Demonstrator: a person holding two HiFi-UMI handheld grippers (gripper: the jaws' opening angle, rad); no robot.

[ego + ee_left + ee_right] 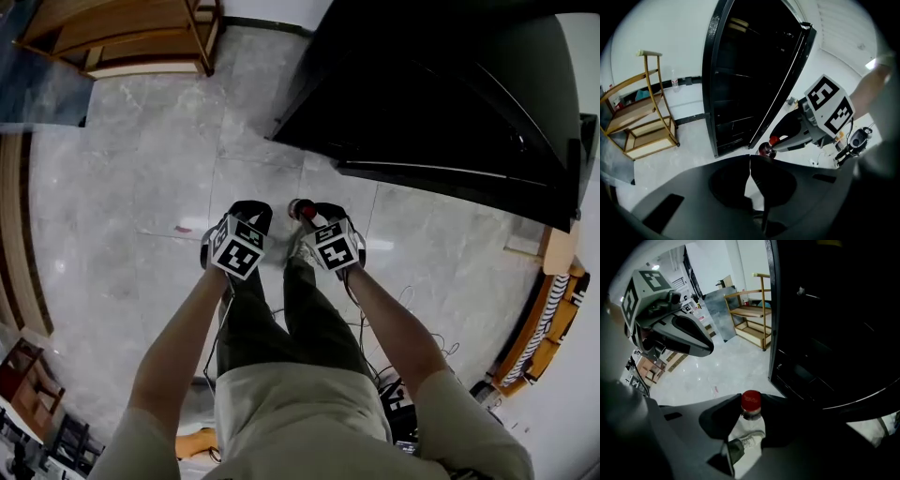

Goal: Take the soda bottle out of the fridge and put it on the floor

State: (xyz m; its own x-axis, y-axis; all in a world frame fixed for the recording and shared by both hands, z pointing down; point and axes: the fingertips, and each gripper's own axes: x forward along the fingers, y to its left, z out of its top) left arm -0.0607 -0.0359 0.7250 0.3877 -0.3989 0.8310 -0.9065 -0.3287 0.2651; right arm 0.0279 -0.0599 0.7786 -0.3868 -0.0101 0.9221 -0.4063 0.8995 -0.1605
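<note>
My right gripper (307, 210) is shut on the neck of the soda bottle (301, 208), held above the grey floor in front of the person's legs. In the right gripper view the bottle's red cap (751, 400) sticks up between the two jaws of the right gripper (751, 407), and the bottle's body is hidden below them. The black fridge (441, 103) stands just ahead to the right with its door (780, 89) open. My left gripper (250, 212) hangs beside the right one, its tips (750, 158) touching, with nothing in it.
A wooden shelf rack (131, 37) stands at the far left by the wall. Cables (412, 309) lie on the floor at the person's right, near wooden furniture (548, 319). A shoe (749, 440) shows under the bottle. Bare grey tiles (159, 178) stretch to the left.
</note>
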